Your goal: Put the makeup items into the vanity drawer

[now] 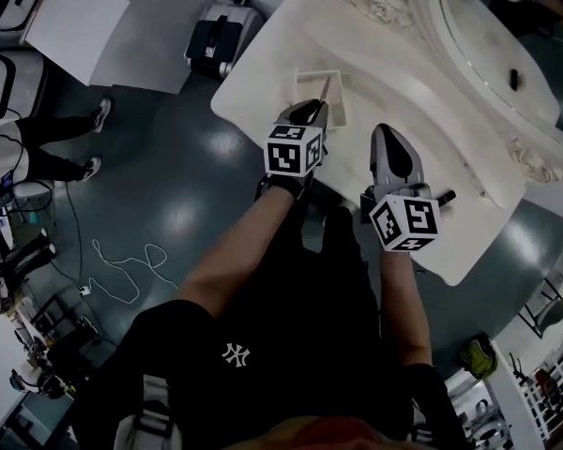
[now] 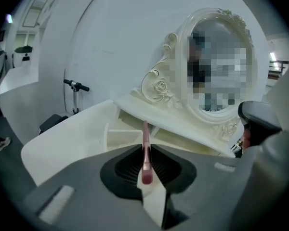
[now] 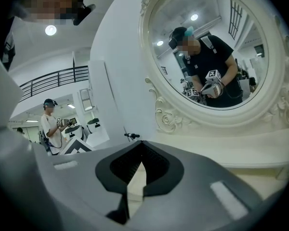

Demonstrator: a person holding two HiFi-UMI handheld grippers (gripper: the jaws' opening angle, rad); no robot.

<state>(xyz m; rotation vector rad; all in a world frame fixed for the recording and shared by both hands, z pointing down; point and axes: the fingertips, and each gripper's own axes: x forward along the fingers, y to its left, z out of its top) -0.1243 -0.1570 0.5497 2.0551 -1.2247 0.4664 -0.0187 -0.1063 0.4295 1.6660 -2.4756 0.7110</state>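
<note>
Over the open vanity drawer [image 2: 116, 137], left gripper [image 2: 147, 154] fingers pinch a slim pink makeup stick [image 2: 145, 134]; right gripper [image 3: 135, 172] fingers closed, empty, above the white surface [image 1: 263, 78].

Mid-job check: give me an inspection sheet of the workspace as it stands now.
Surface: white vanity with an oval mirror.
Job's things: drawer open; pink brush held out toward it; dark stick lying on the vanity beside the right hand-held gripper.
Clutter: nothing seen on the vanity.
Grippers: left hand-held gripper shut on the brush; right hand-held gripper has its jaws together with nothing between them.
Cables: white cable loose on the floor.
Surroundings: scooter, case, person standing at the left.
</note>
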